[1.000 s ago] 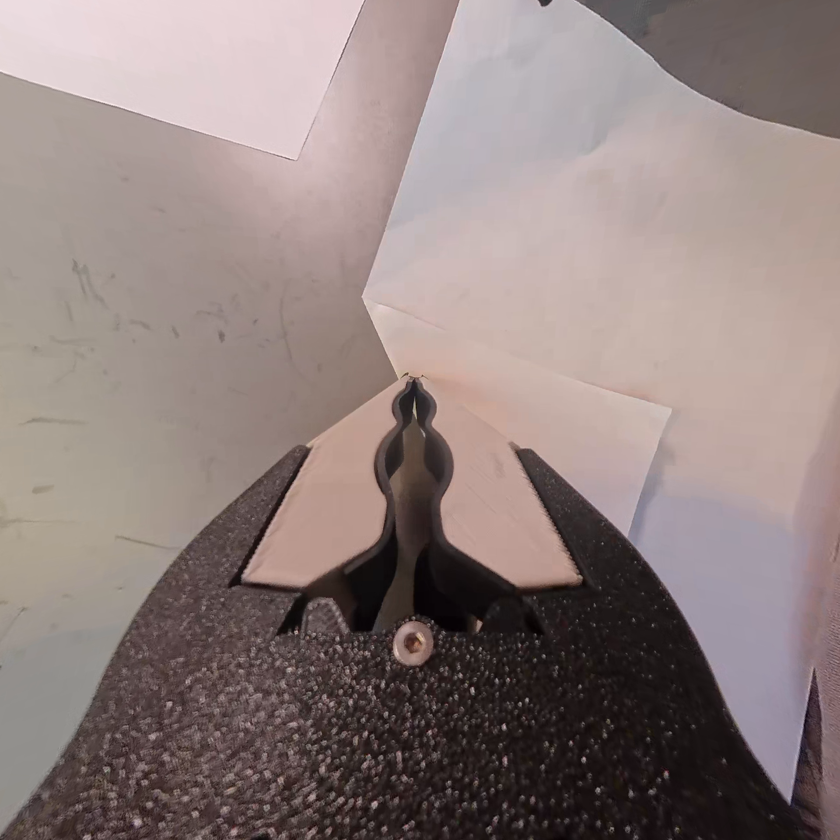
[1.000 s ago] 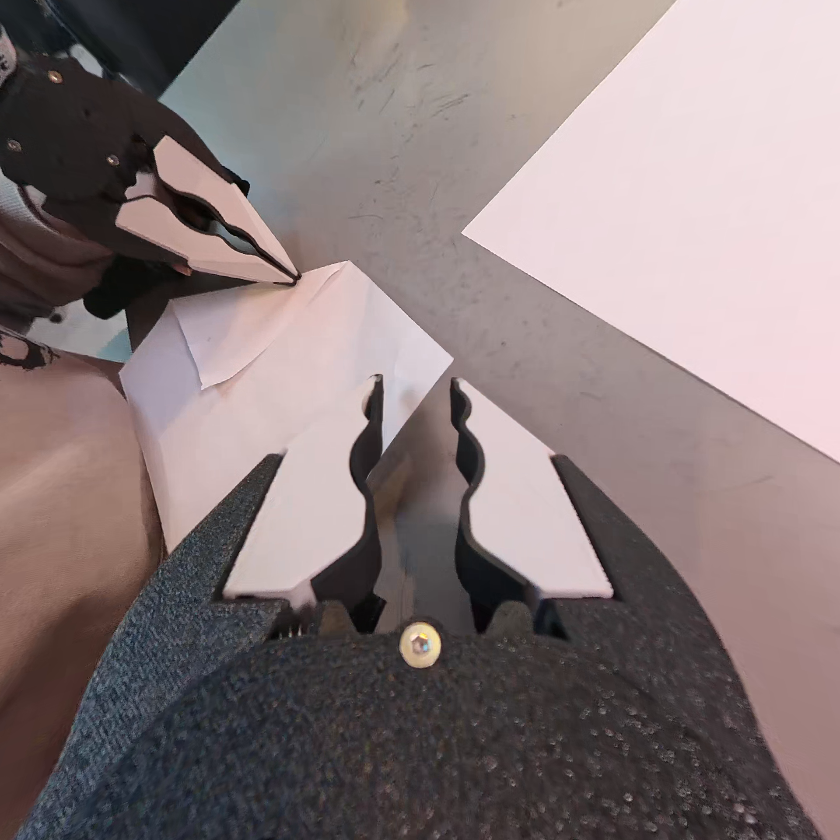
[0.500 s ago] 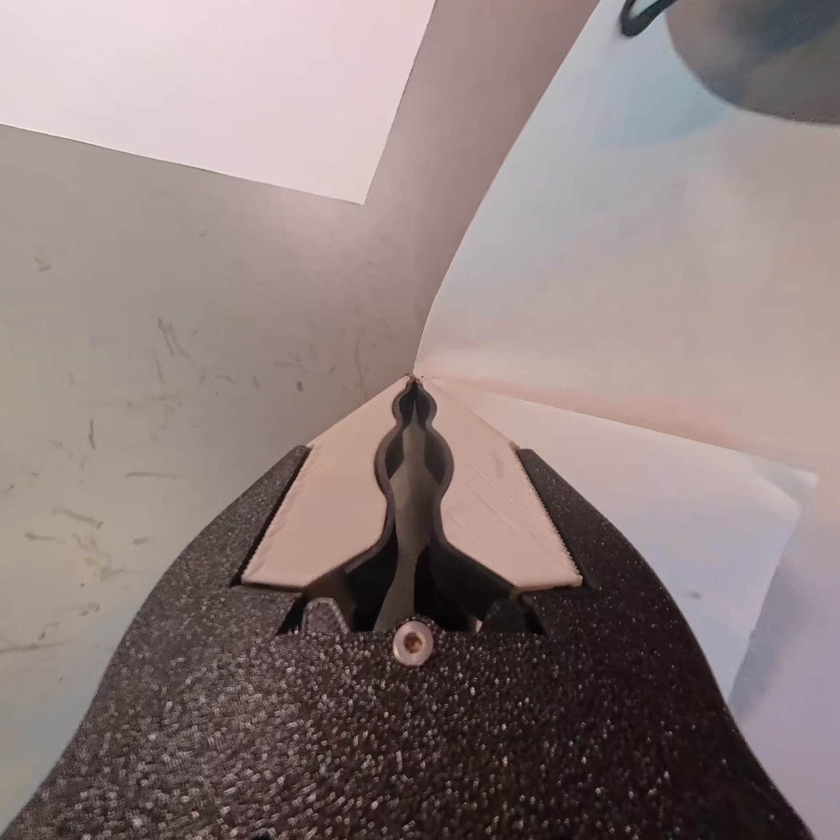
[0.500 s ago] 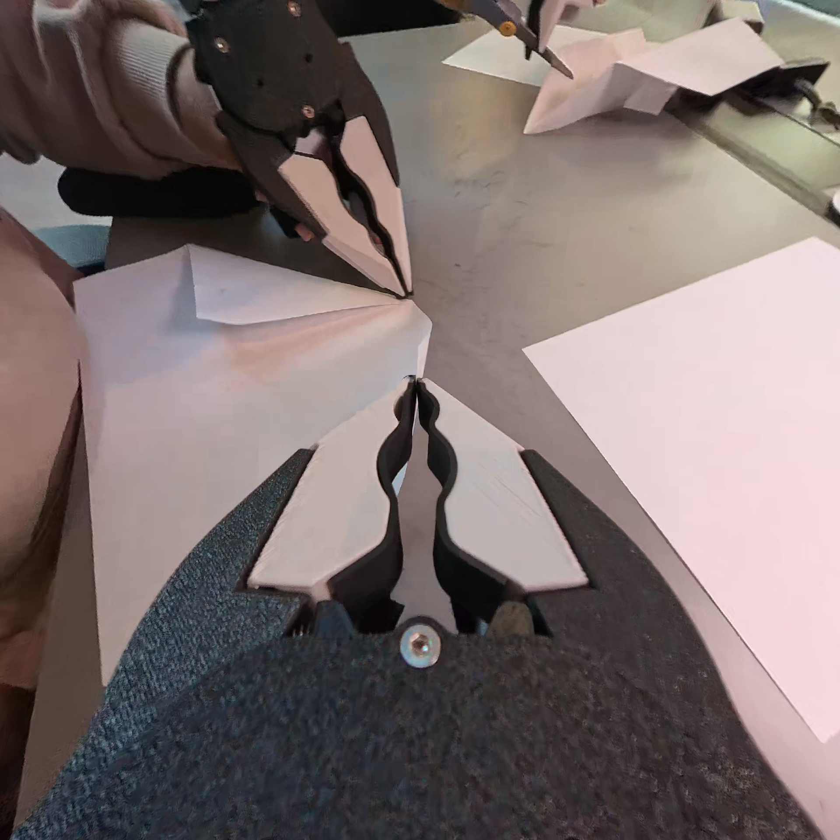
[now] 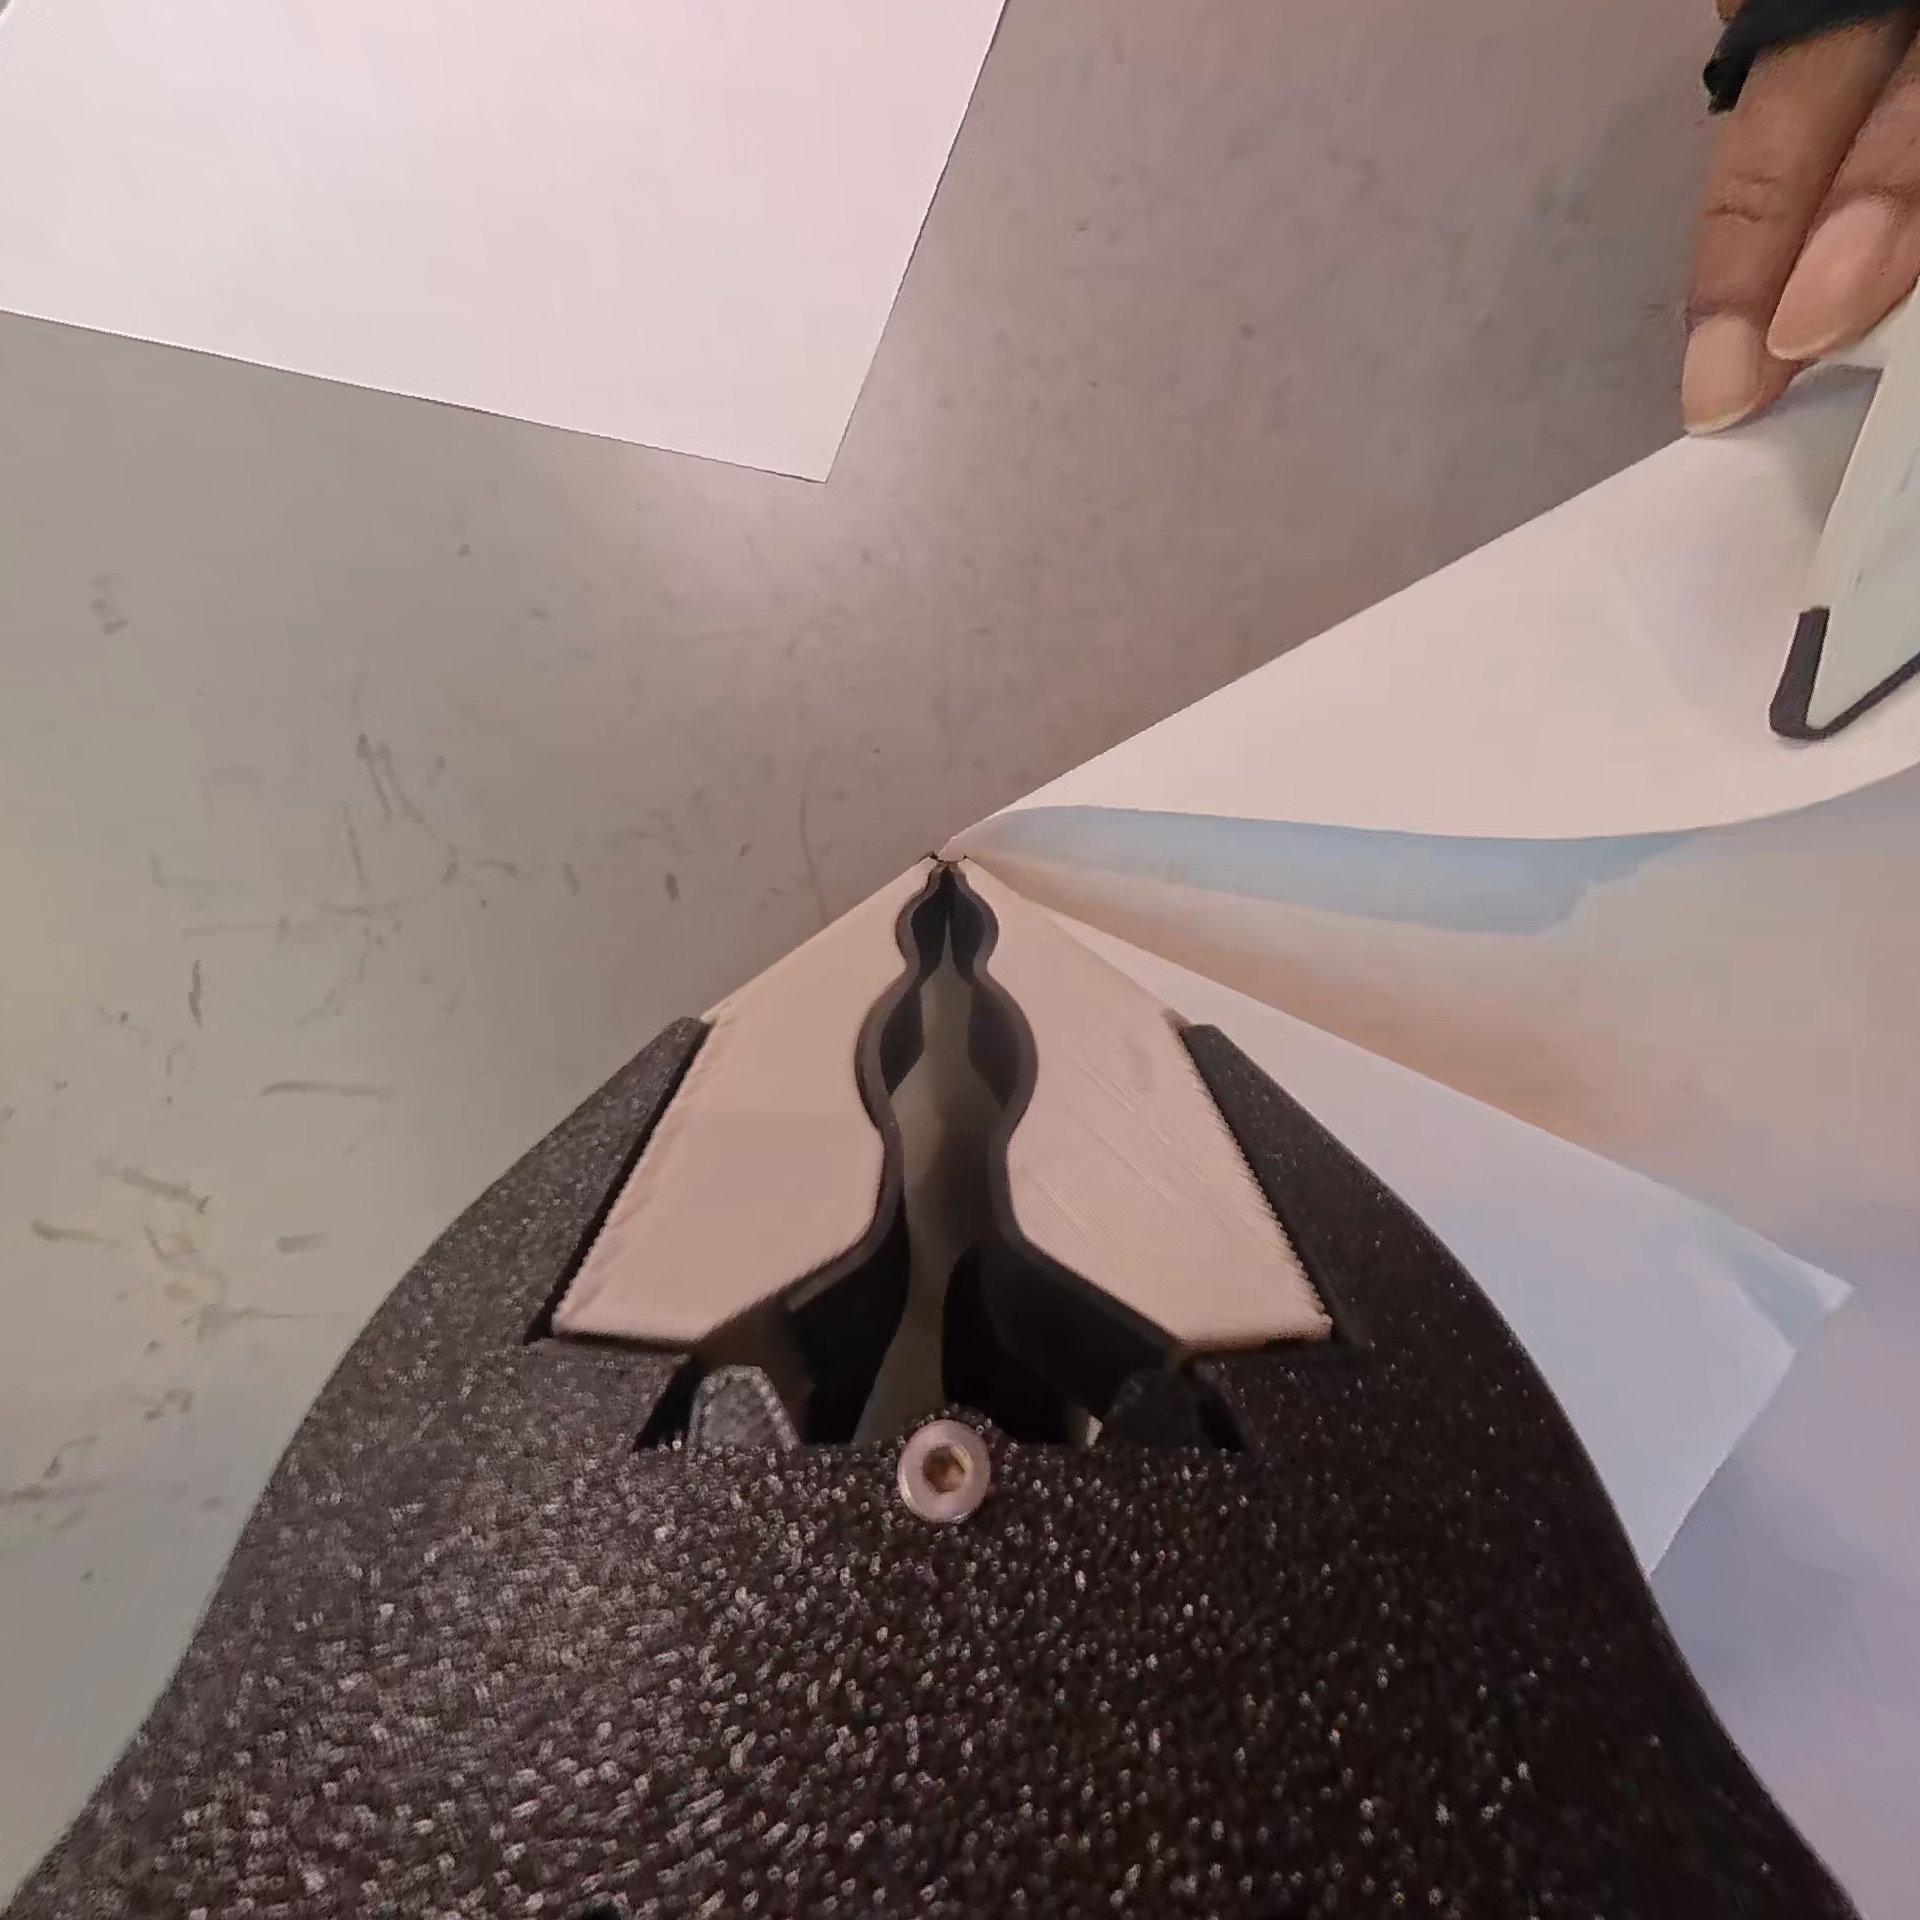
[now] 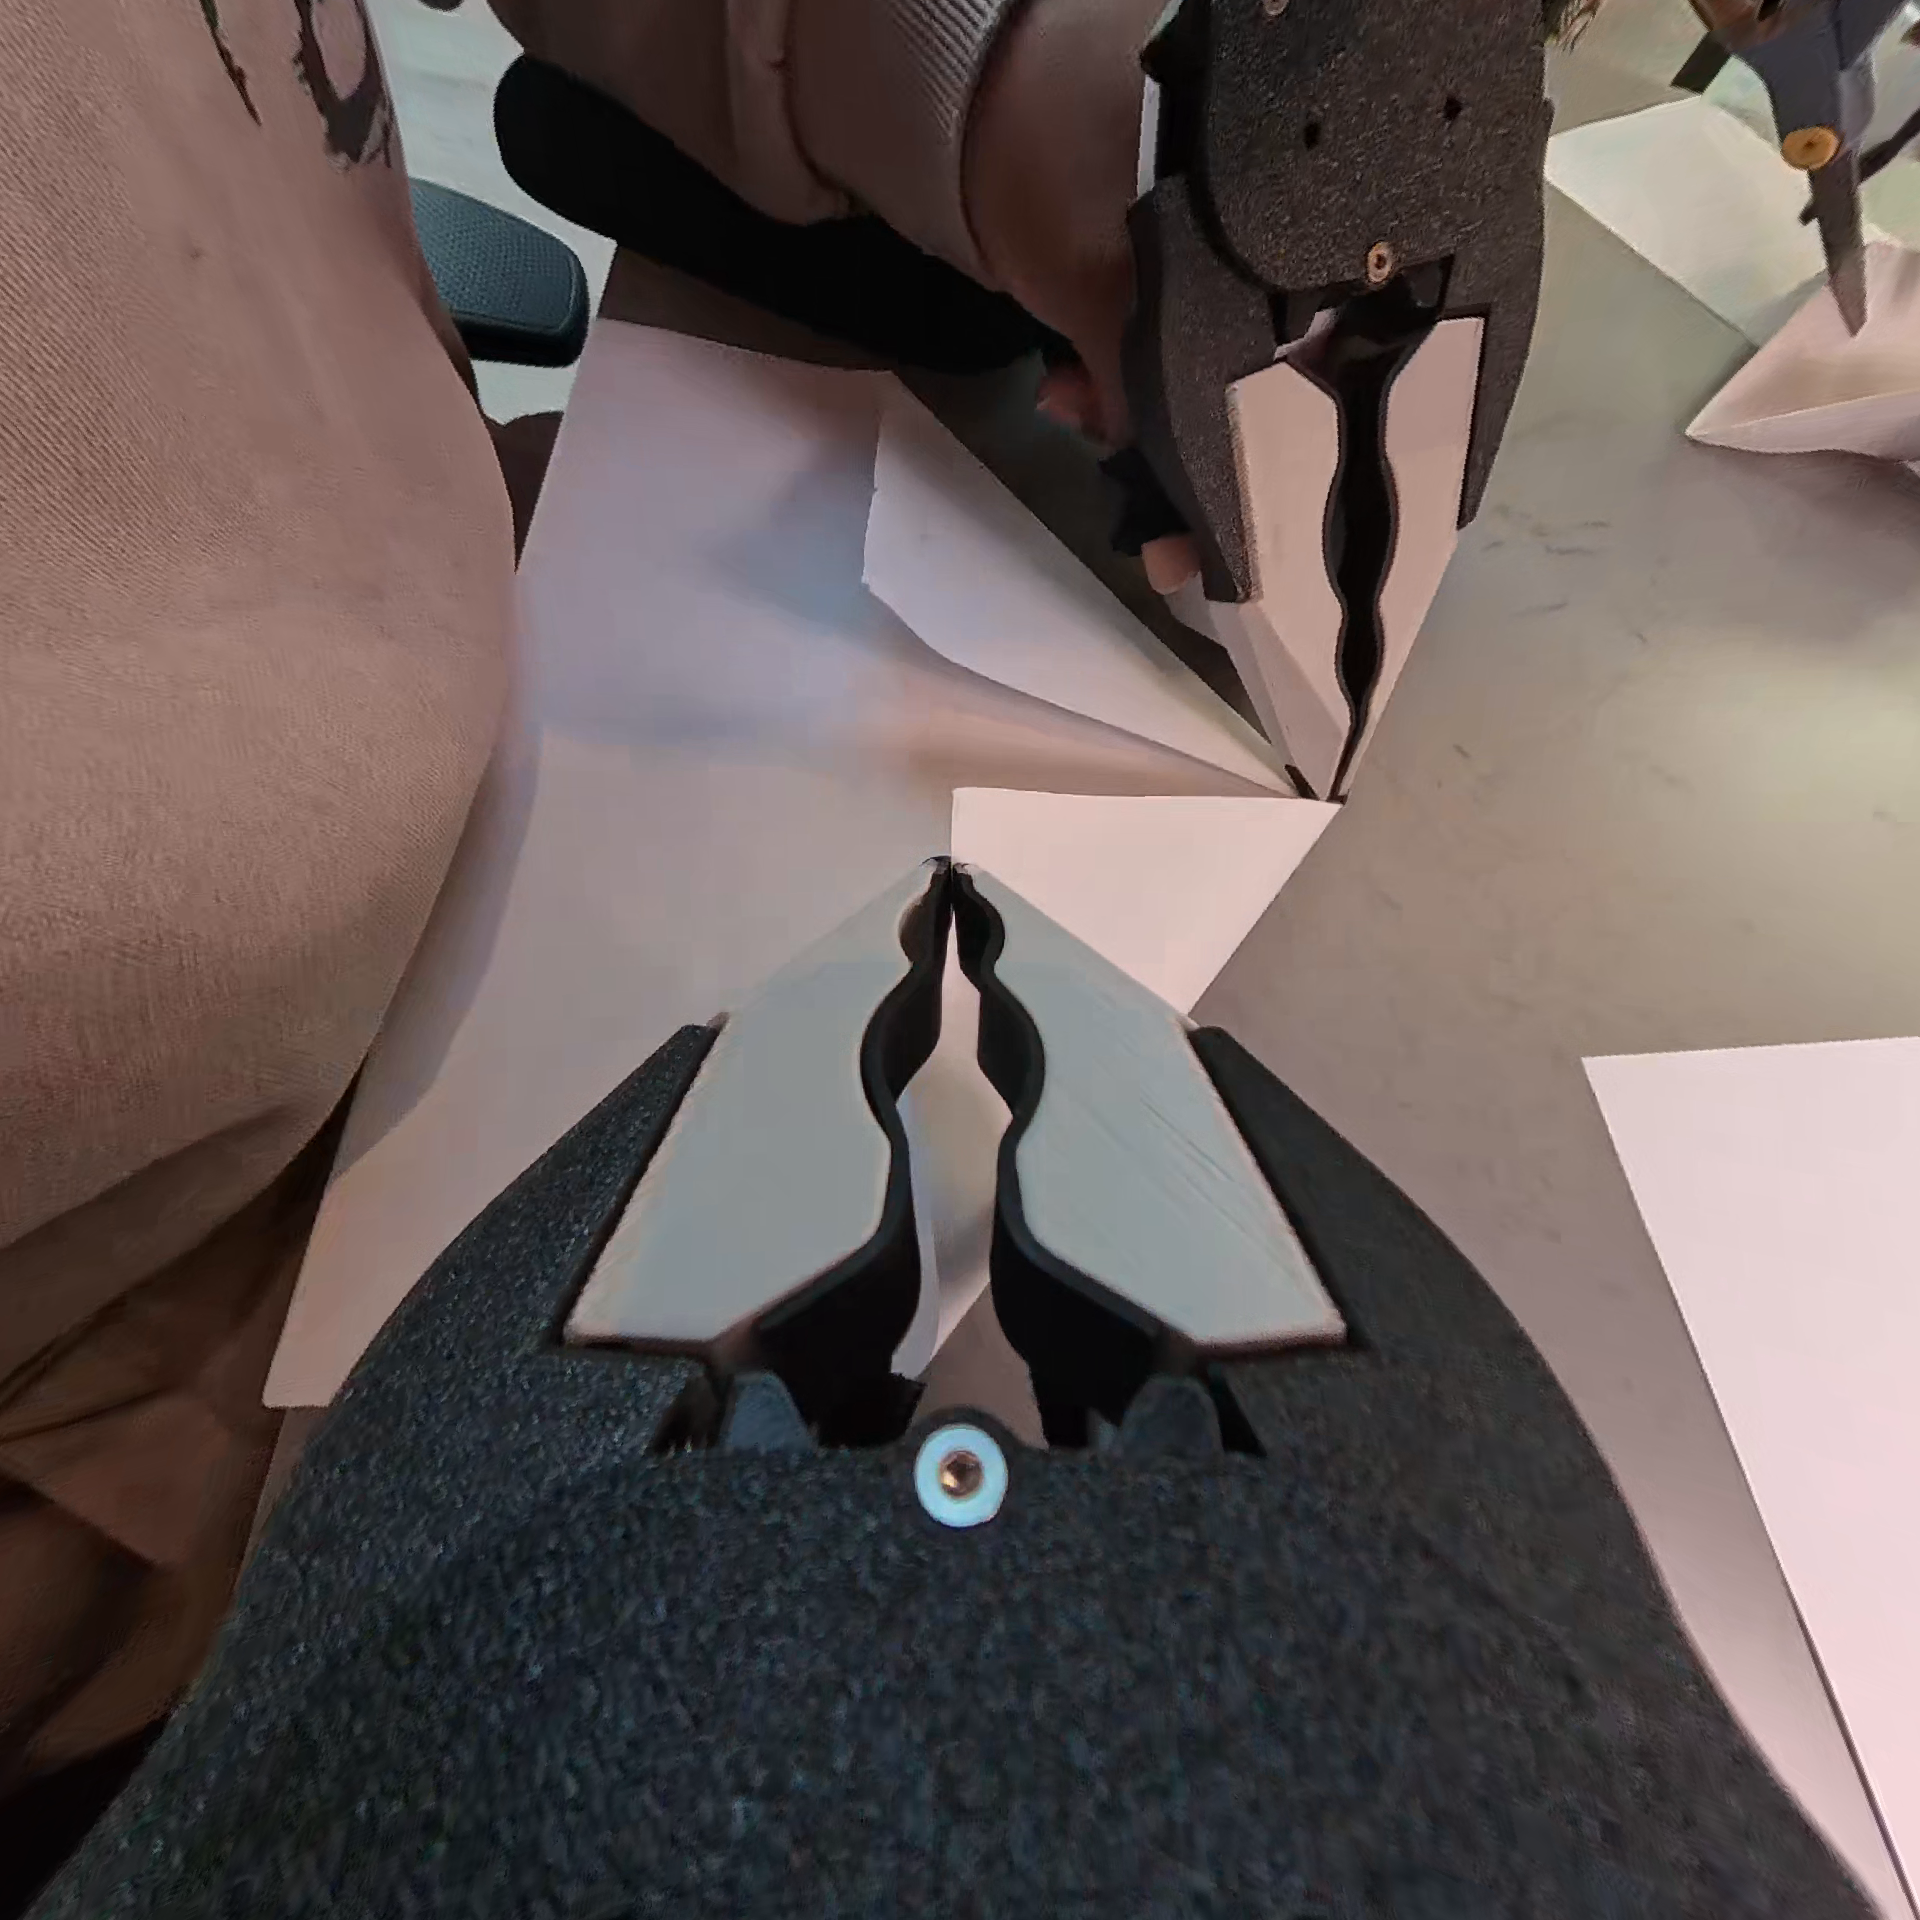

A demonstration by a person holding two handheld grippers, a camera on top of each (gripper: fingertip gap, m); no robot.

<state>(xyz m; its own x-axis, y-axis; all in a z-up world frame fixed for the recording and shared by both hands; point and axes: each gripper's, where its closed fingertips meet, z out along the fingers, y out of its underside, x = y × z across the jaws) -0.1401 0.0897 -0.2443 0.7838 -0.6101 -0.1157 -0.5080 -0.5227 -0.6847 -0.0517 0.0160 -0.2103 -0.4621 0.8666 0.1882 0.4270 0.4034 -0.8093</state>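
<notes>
My right hand-held gripper, spread a second ago, now pinches the folded paper; left hand-held gripper still pinches its tip (both clamped).

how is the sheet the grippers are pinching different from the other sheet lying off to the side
The pinched sheet has folded corners and bends up off the table; the side sheet lies flat and unfolded. The left gripper and right gripper are both shut on the pinched sheet; nothing touches the side sheet. The pinched sheet lies near the person; the side sheet lies farther right. Both are plain white paper.
</notes>
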